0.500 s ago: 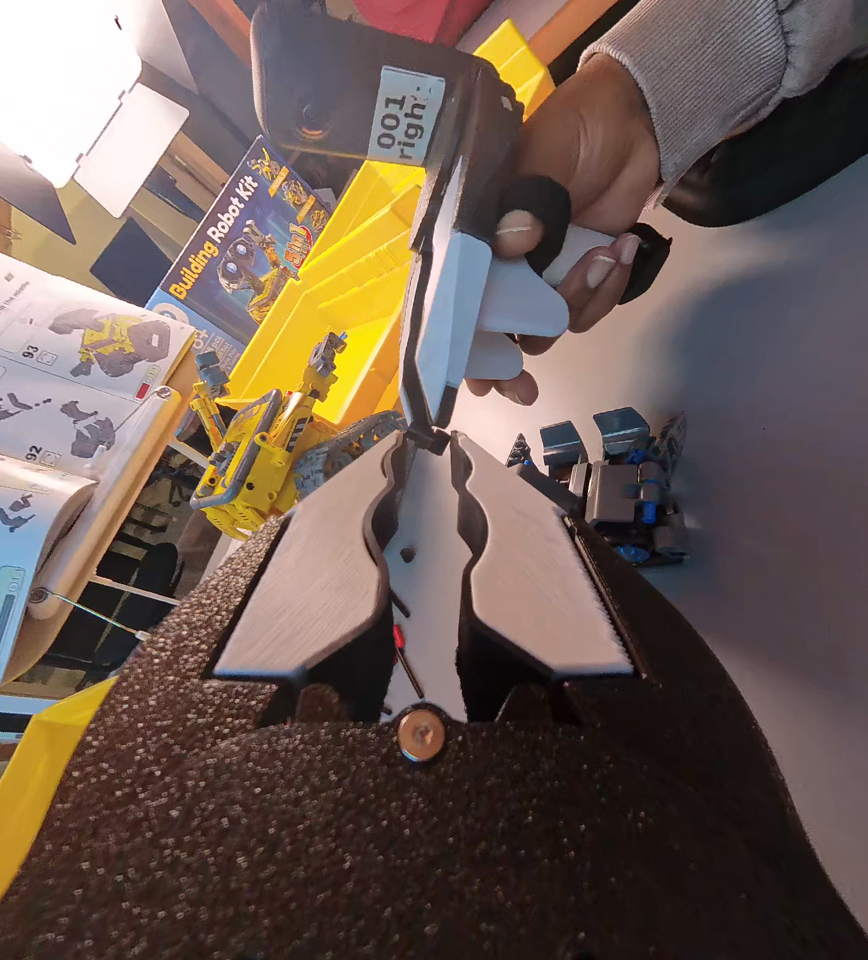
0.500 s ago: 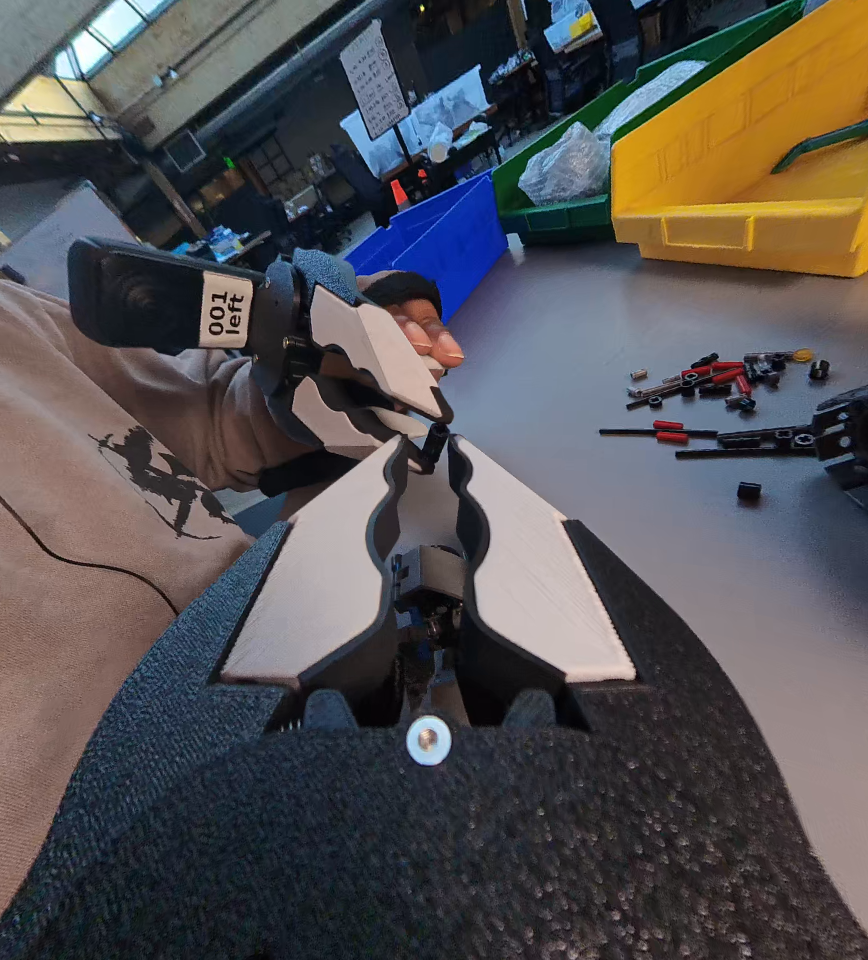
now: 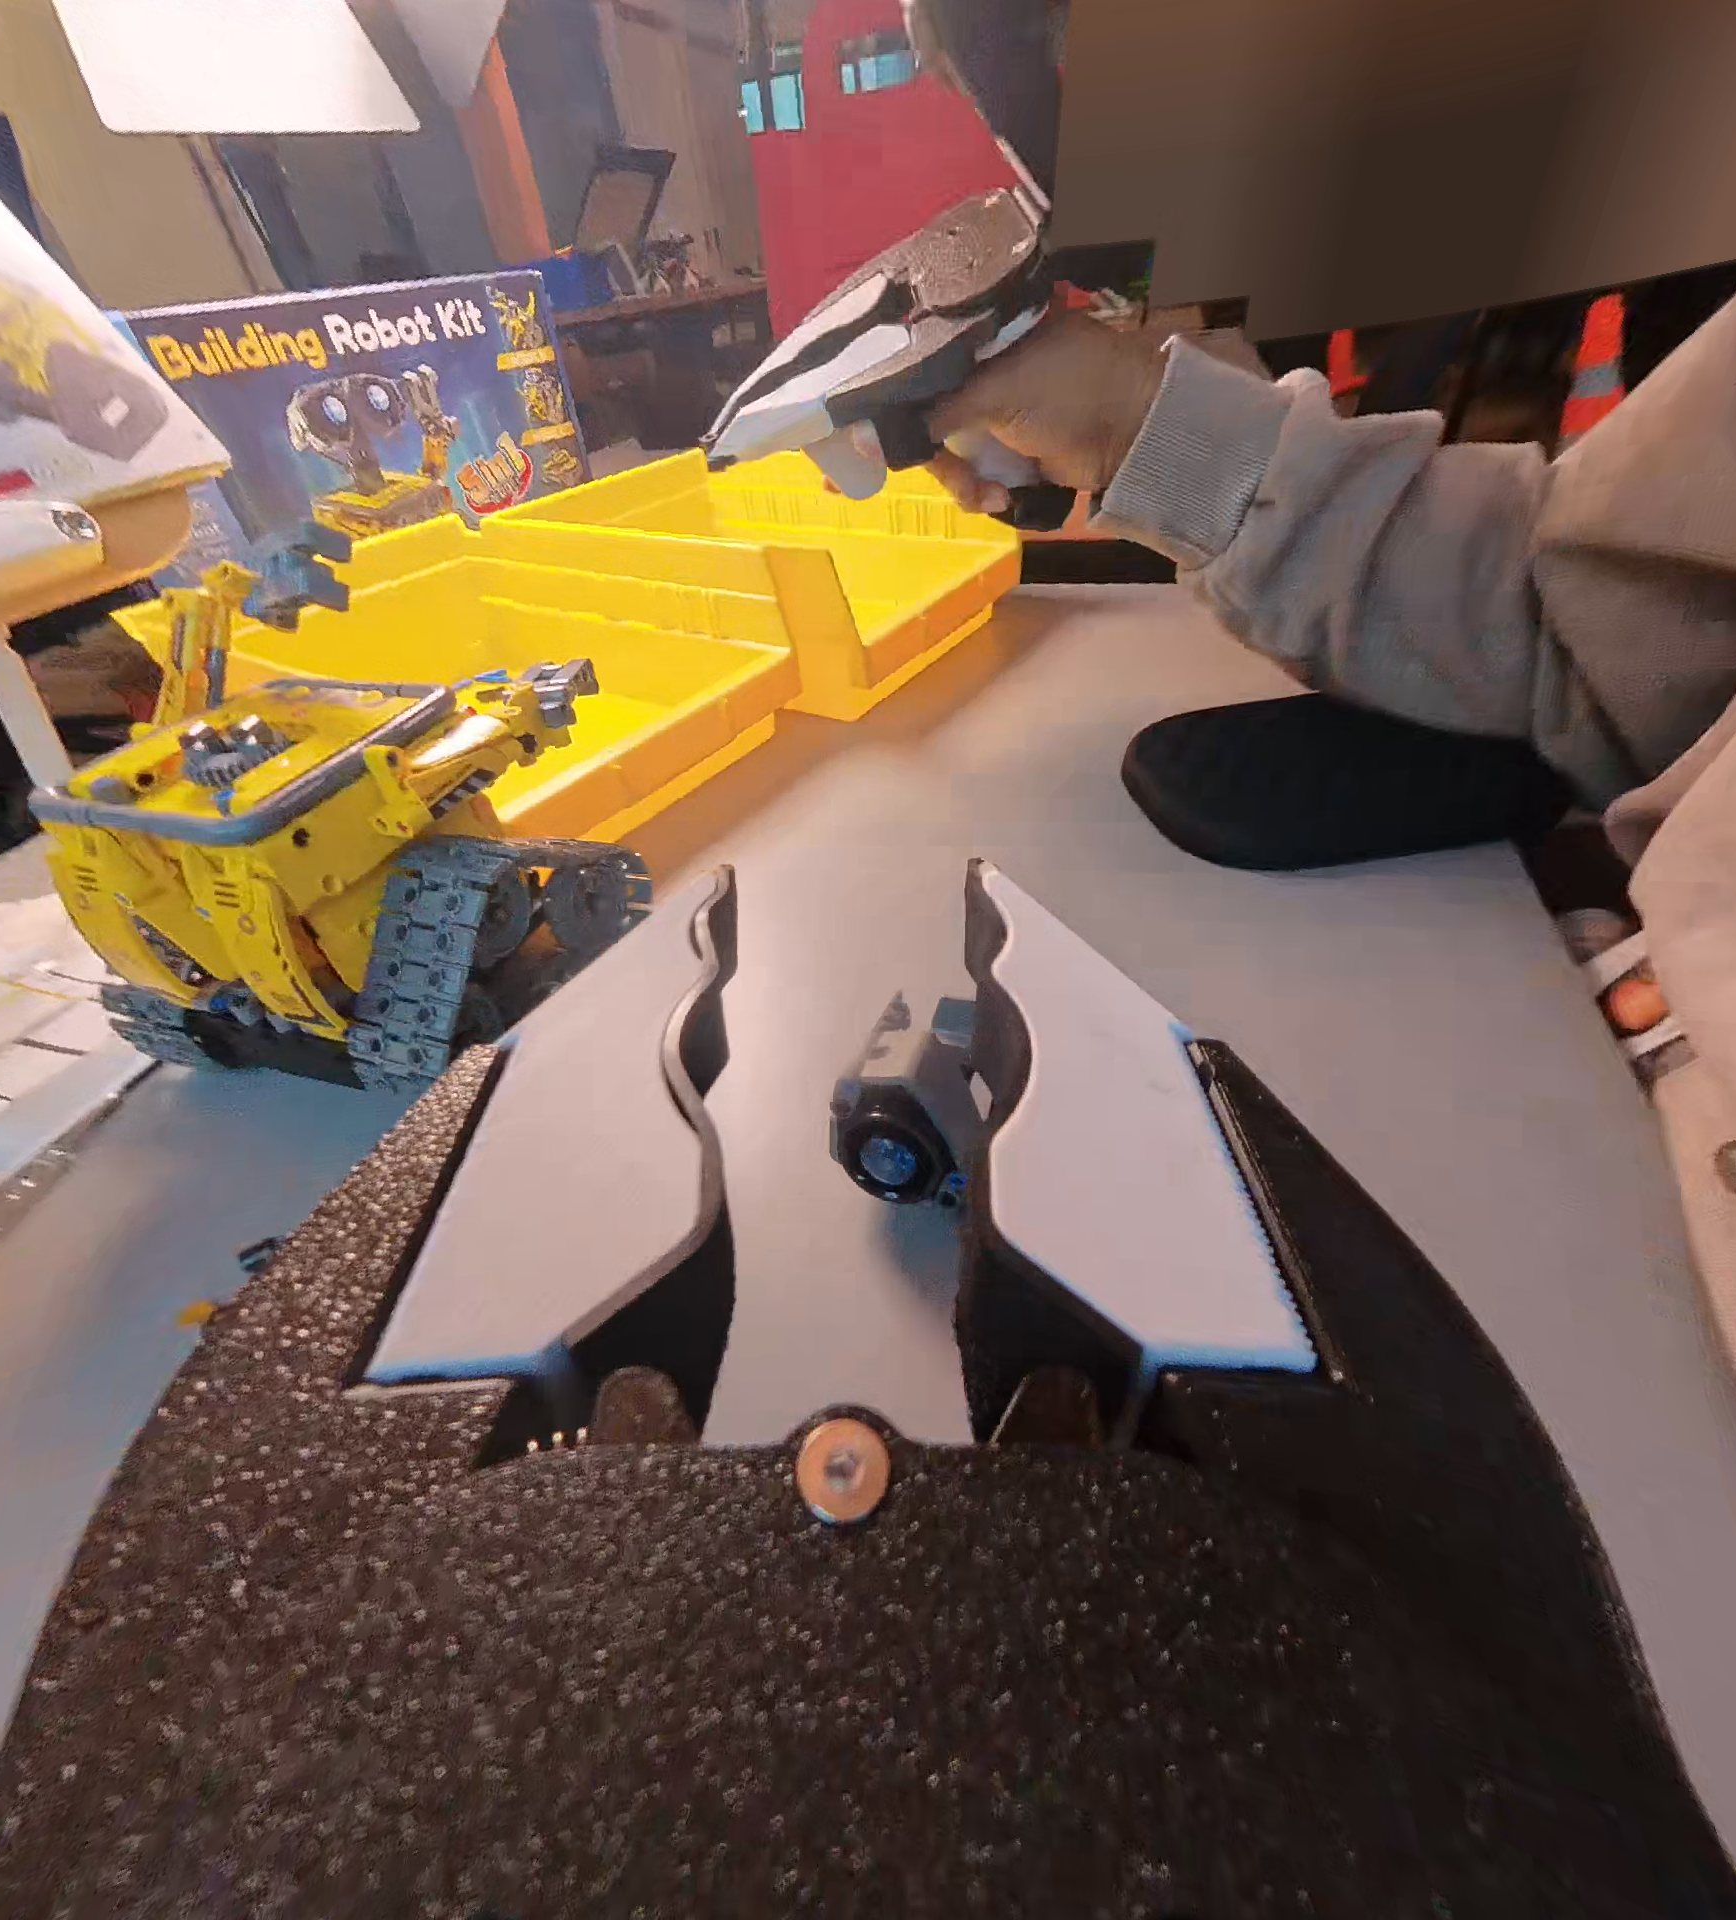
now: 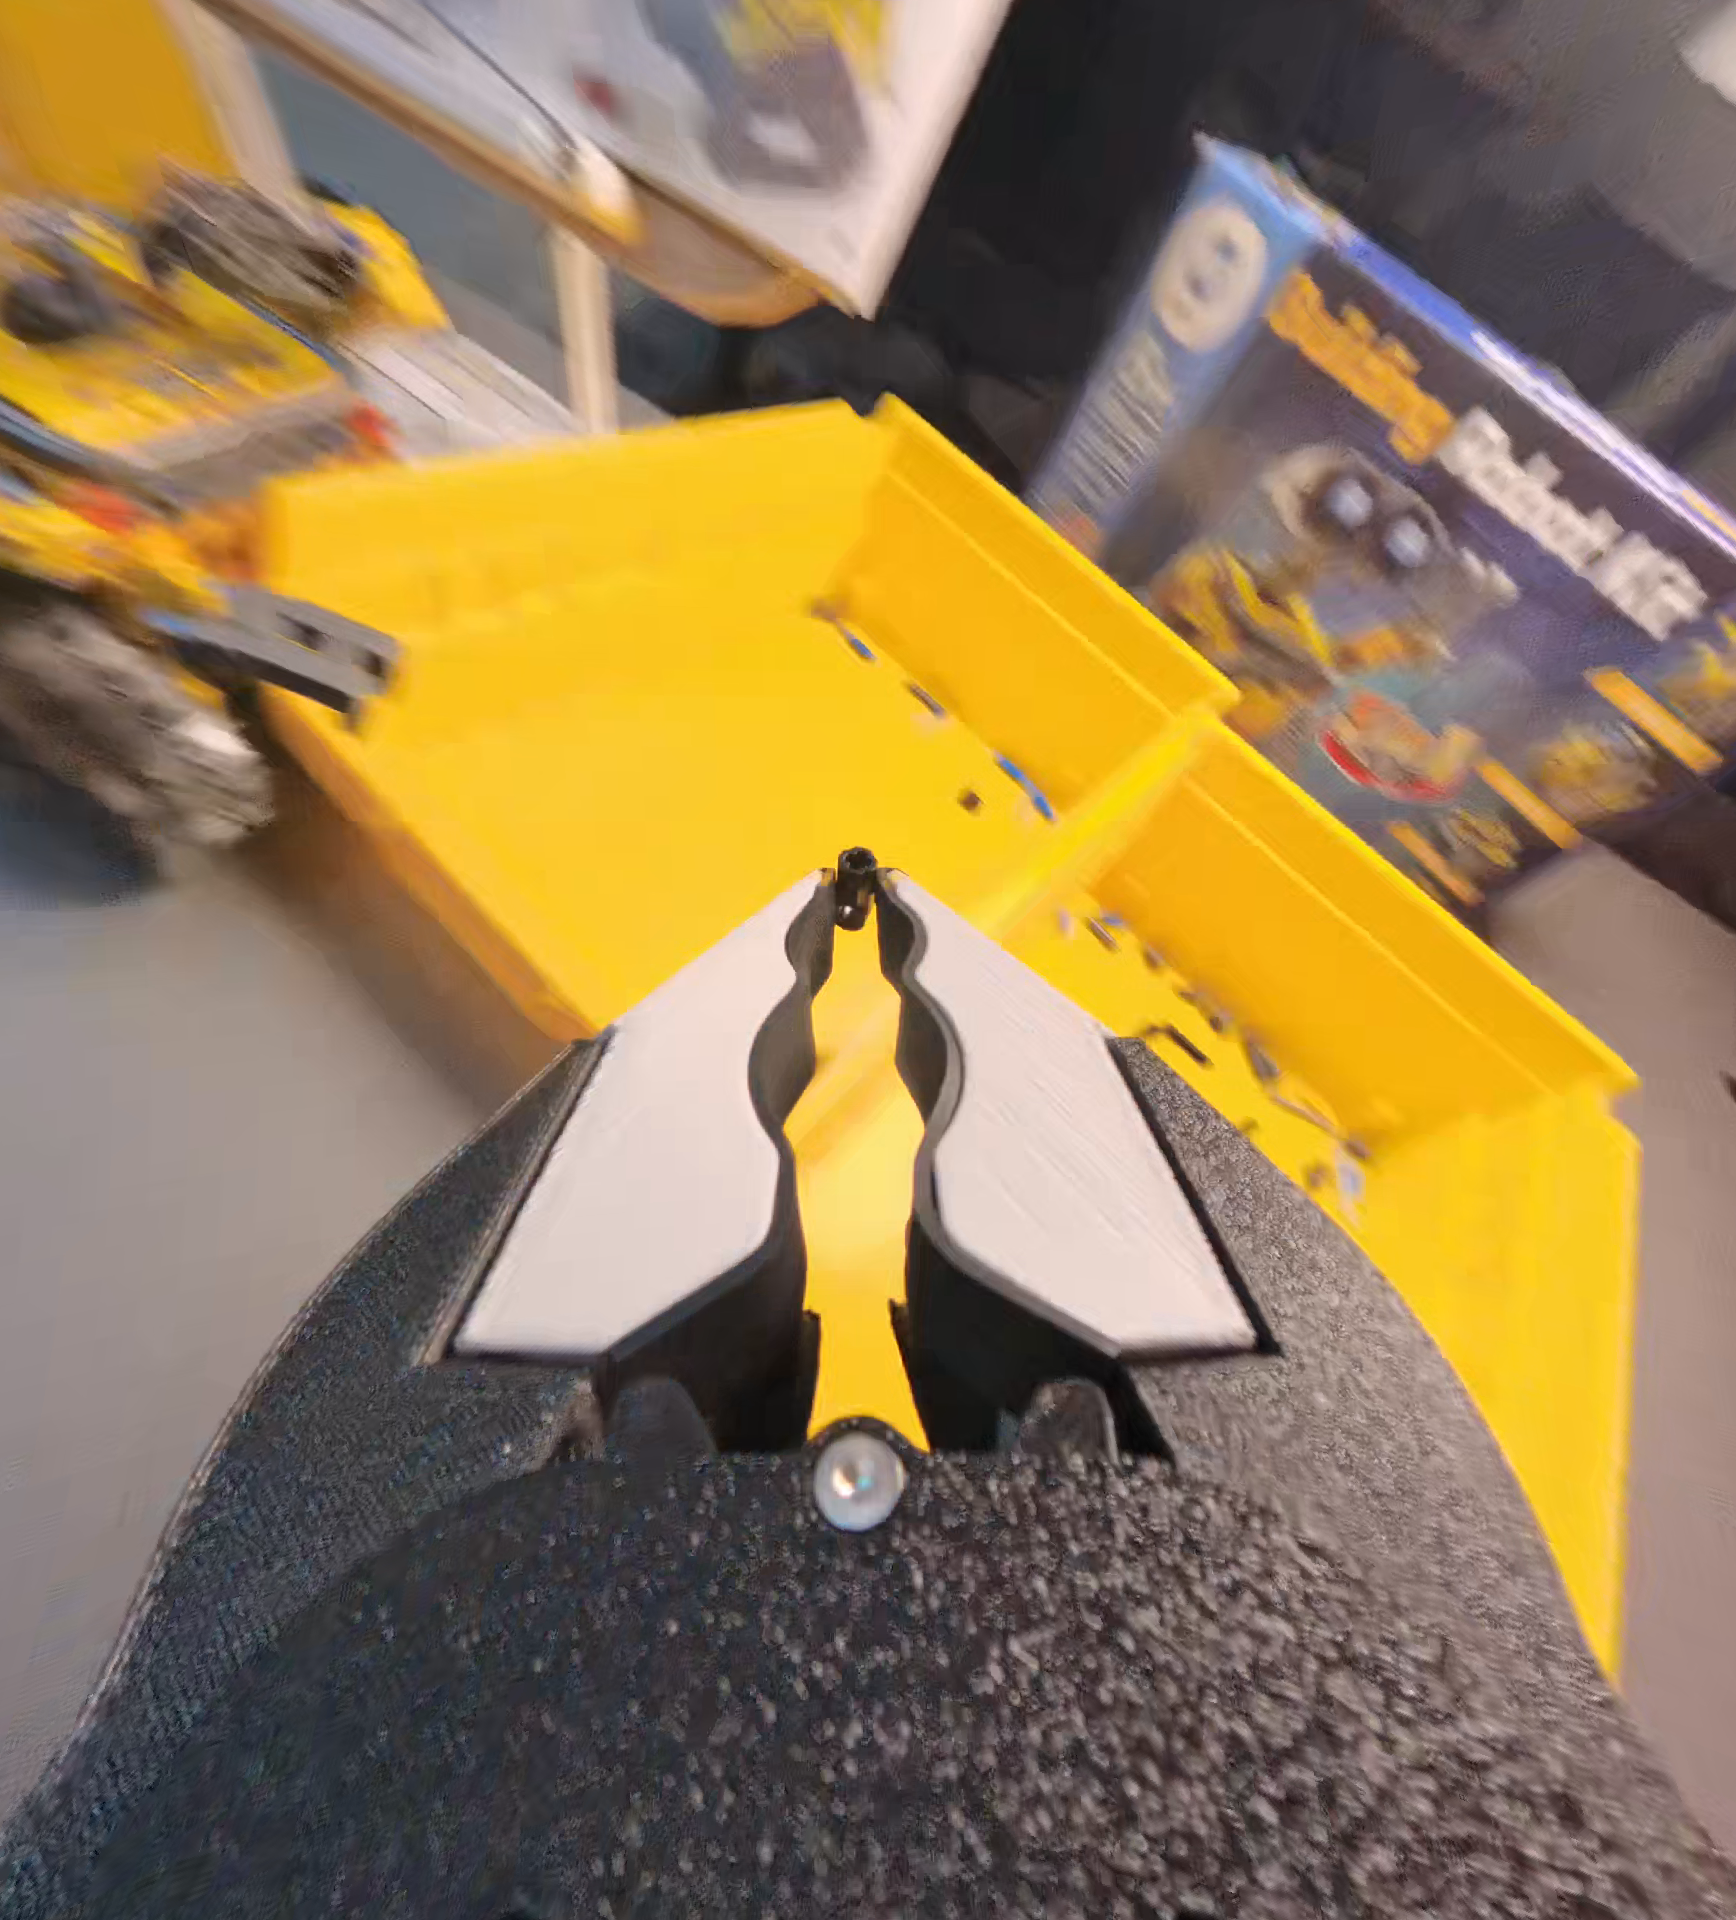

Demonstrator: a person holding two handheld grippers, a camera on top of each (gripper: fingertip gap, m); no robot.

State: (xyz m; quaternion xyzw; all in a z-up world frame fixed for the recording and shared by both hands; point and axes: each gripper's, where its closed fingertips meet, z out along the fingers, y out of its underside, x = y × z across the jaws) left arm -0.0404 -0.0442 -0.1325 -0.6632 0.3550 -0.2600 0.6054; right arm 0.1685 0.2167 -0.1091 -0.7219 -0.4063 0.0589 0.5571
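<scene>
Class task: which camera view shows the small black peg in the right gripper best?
The right wrist view: the small black peg sits pinched at the right gripper tips, over the yellow tray. In the left wrist view the peg is too small to see.

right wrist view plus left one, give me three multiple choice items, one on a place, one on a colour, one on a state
1. Where is the right gripper?
A. over the yellow bin
B. flat on the table
C. inside the box

2. What colour is the peg at its tips?
A. red
B. black
C. white

3. How is the left gripper?
A. shut on the peg
B. shut on nothing
C. open, a grey part between its fingers

Answers: 1 A, bin floor shows beyond the tips. 2 B, a small black peg is pinched there. 3 C, a wide gap holds the part, lying on the table.
</scene>
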